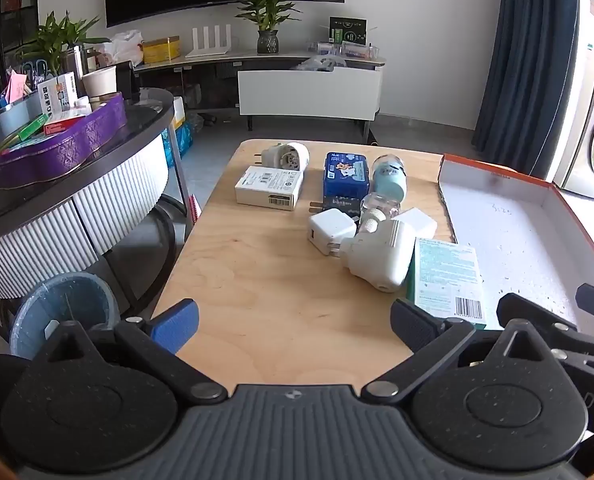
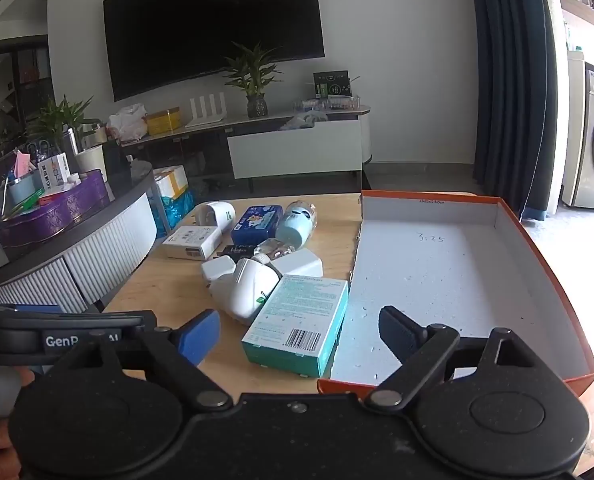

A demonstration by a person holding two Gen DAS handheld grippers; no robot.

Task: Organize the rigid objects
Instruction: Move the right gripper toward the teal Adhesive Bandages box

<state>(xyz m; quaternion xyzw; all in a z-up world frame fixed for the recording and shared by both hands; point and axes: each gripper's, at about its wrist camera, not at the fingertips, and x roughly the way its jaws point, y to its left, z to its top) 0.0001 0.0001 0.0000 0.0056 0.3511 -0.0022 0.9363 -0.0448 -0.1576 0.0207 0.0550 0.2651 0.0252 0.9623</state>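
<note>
The wooden table [image 1: 257, 300] fills the middle; the orange box lid [image 2: 537, 264] sits on its right side, white inside, with nothing in it but little crumbs; the left gripper [image 1: 293, 320] tips down over the near edge of the table, its 2 fingers wide apart and holding nothing; the right gripper [image 2: 297, 334] tips down too, fingers wide apart, nothing held, with the teal box [image 2: 297, 320] lying between them, not touched; the white plug thing [image 2: 245, 292], the blue tin [image 1: 345, 176] and the small white box [image 1: 269, 186] lie on the table left of the lid.
</note>
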